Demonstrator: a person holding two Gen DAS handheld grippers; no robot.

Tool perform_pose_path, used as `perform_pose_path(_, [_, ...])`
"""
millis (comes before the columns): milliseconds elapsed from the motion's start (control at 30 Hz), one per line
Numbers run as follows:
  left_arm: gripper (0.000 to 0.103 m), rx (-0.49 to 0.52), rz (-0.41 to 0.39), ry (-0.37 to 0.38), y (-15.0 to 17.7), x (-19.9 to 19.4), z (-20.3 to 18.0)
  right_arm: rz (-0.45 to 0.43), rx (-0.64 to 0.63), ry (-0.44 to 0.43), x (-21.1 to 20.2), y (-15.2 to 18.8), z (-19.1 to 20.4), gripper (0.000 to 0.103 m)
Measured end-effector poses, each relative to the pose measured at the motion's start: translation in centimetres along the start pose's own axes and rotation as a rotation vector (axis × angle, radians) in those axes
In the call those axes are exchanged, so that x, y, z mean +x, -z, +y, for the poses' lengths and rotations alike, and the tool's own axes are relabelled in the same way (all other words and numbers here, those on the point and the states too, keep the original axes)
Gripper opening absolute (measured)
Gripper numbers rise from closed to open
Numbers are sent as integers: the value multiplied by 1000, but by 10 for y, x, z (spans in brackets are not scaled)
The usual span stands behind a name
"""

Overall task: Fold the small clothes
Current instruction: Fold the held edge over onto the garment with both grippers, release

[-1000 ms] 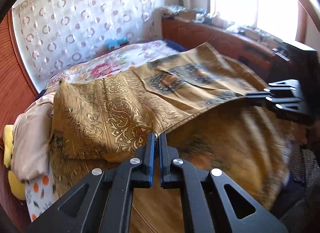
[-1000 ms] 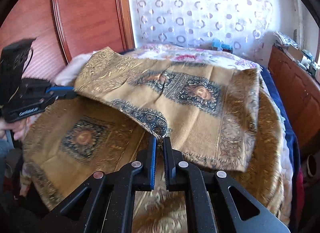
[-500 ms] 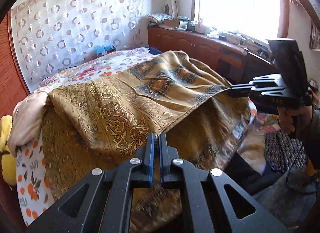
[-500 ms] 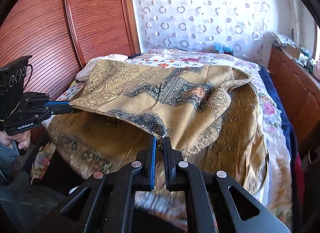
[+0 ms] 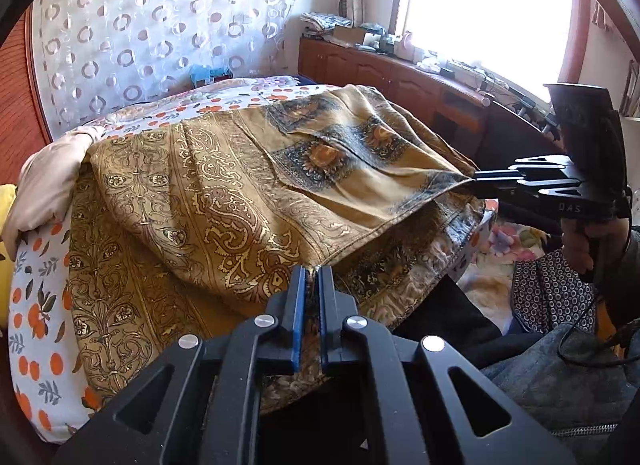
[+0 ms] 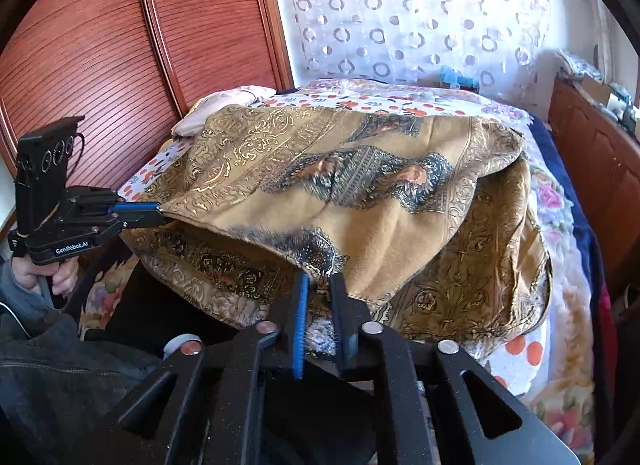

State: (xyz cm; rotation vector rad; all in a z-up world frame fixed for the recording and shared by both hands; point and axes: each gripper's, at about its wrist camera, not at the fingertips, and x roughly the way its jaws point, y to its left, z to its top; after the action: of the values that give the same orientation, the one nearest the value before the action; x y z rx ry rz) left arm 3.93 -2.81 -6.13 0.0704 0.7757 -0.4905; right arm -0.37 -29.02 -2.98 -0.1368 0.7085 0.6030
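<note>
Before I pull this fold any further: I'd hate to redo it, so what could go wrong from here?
1. The left gripper and right gripper each pinch only a thin bit of the gold cloth at its edge; a tug could slip it free.
2. The lower layer hangs off the bed edge near you, so it may slide down.
3. The upper layer is bunched near the dark medallions, so creases may set in.

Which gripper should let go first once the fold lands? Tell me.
Probably right gripper: its jaws look slightly parted on the gold cloth. Left gripper stays clamped on its corner.
</note>
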Motion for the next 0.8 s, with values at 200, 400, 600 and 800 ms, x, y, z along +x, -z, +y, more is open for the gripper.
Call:
perform_pose_path(200, [48,-48,-12,-7,3,-4,13,-82,52,25,-16,-4,-23,34])
perform_pose_path(400, [48,-85,-21,-84,5,-1,36,-61,96,175,18,-12,-71,34])
perform_pose_path(600, [78,-152,-18,-129,12,1,64,15,176,240,70,-32,-96,34])
perform_pose_path(800, [78,-193,1,-145,20,5,79,56,151,220,100,-47,-89,34])
